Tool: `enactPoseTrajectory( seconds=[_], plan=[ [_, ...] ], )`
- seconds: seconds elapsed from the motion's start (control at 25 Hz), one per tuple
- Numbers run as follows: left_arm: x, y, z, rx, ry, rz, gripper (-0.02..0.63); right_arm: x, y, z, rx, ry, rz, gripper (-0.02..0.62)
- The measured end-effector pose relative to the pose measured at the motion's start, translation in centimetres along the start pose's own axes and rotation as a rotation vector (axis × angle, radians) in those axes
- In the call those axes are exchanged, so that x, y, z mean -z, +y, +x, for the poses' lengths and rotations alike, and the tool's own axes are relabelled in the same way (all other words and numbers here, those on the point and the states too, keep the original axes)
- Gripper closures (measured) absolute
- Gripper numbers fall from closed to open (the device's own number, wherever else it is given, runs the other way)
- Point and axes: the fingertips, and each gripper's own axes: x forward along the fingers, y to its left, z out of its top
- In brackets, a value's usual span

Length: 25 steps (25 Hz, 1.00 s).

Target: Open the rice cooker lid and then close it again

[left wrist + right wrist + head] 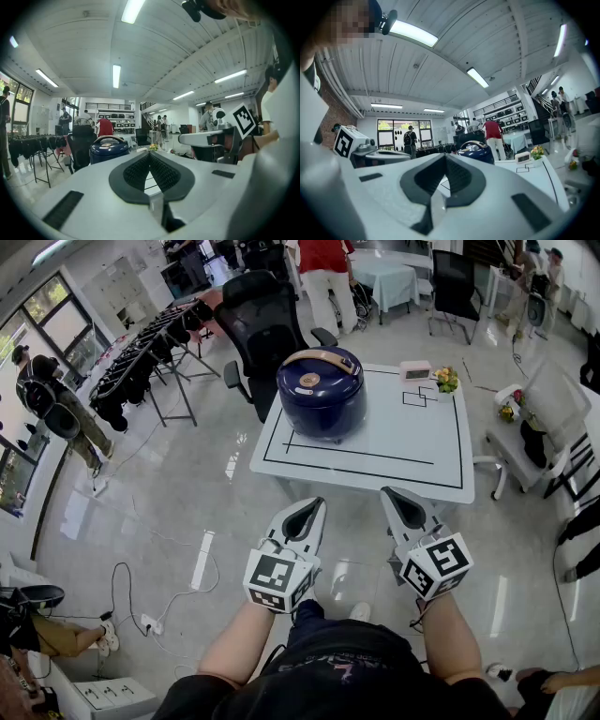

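I hold the left gripper [312,505] low in front of me, close to level and aimed at the table [394,442]. Its fingers [136,171] are pressed together at the tips with nothing between them. To its right, the right gripper [394,493] sits beside it at about the same height, also level. Its fingers [461,176] meet at the tips too, and it is empty. Both grippers are short of the table's near edge, over the pale glossy floor [169,493].

At the far left of the room stands a long rack of dark clothes [141,357], with windows behind it. A black office chair [261,320] sits just behind the table's far left corner. The table is white and marked with black lines.

The dark blue rice cooker [321,393] stands on the table's far left part, well apart from both grippers. Its lid [319,371] is down, so I cannot see inside. To its right, along the far edge, are a small pink clock [414,370] and then a little bunch of flowers [446,380].
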Motion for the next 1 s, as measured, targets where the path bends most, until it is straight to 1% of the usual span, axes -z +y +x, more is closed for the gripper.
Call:
enactPoseTrajectory(
  seconds=[0.28, 0.48, 0.68, 1.0],
  plan=[
    [0.0, 1.4, 0.3, -0.001, 0.007, 0.004, 0.603, -0.2, 0.1, 1.3, -0.003, -0.016, 0.013, 0.595],
    [-0.3, 3.5, 0.9, 0.004, -0.001, 0.009, 0.603, -0.7, 0.2, 3.3, 0.006, -0.034, 0.013, 0.594],
    [-0.7, 6.7, 1.6, 0.023, -0.005, 0.007, 0.603, -1.3, 0.3, 6.3, 0.027, -0.035, 0.014, 0.594],
    [-1.2, 13.4, 3.8, 0.062, -0.011, 0.002, 0.603, -1.9, 0.2, 12.7, 0.075, -0.042, 0.016, 0.594]
  ],
)
